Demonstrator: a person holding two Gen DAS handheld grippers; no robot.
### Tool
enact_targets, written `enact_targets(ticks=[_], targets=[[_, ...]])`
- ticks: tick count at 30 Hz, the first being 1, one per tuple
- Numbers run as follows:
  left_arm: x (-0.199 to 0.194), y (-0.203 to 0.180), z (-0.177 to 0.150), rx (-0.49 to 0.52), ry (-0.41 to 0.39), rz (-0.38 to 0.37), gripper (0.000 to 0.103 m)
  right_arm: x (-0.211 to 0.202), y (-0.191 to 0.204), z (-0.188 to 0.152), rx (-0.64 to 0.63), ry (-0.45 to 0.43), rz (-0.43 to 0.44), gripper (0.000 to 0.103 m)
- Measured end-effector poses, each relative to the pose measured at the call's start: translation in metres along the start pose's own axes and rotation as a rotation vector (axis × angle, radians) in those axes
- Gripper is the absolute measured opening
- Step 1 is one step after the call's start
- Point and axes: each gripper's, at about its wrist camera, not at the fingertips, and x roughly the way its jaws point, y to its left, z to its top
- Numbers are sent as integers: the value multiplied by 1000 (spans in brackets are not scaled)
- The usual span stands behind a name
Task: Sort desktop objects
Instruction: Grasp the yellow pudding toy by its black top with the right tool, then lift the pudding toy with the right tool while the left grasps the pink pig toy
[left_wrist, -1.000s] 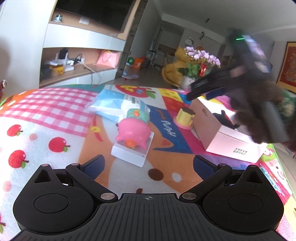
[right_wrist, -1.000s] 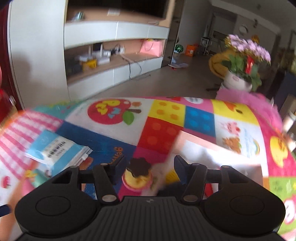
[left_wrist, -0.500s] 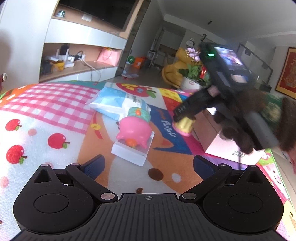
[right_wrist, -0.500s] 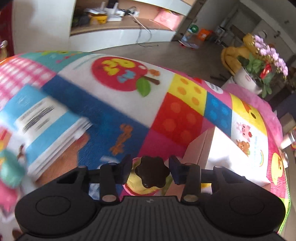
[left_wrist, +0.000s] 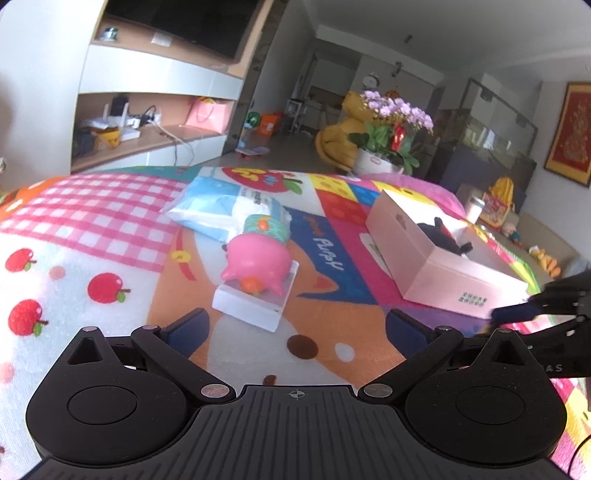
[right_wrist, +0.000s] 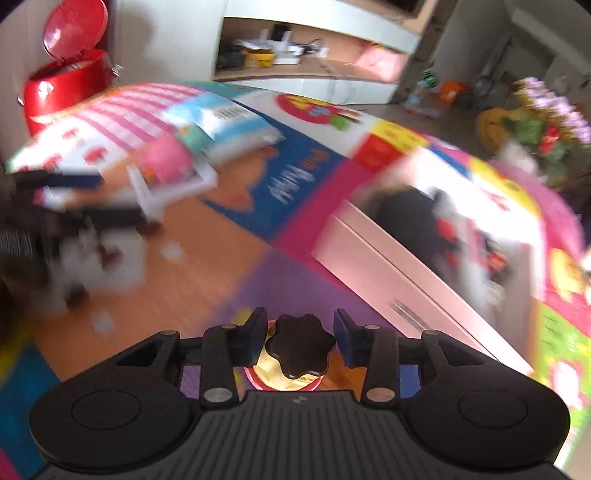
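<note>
In the left wrist view the pudding toy has gone from beside the pink box (left_wrist: 443, 266) while the left gripper (left_wrist: 295, 325) waits released over the table, and the right wrist view shows the right gripper (right_wrist: 300, 338), jaws closing on the pudding toy (right_wrist: 295, 354), carrying it boxward for sorting.

right view motion-blurred; dark thing (left_wrist: 445, 236) inside pink box (left_wrist: 417, 266) unidentifiable.

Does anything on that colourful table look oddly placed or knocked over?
Yes: the pink pig toy is perched askew on a small white box, leaning against a blue tissue pack rather than standing on the mat.
</note>
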Motion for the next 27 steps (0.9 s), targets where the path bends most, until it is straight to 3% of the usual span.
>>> enact_targets(ticks=[3,4,7,11,16,18,19,20,22,26,27], targets=[[4,-7,2,38,18,29,103,-7,-16,-23,40,-17,-100,41],[6,-9,3,51,22,41,103,-10,-23,-30,73,-31,-105,55],[12,-18,9,119,21,102,103,-26,-43,-50,216,-115,-72,76],[25,-26,27,186,12,200,103,-42,-56,-77,383,-229,-62,85],[50,-33,43,257,19,295,102,-42,-51,-103,470,-314,-124,88],[59,-36,44,286,33,313,91,-40,-50,-113,504,-333,-114,88],[62,-37,44,303,47,317,78,-39,-50,-117,518,-340,-112,89],[66,-38,44,314,62,320,73,-38,-50,-121,531,-344,-108,89],[71,-38,44,318,76,327,73,-39,-53,-125,558,-362,-103,92],[75,-35,44,314,92,303,54,-40,-60,-130,600,-388,-83,98],[73,-35,44,313,89,303,54,-40,-61,-131,608,-389,-78,98]])
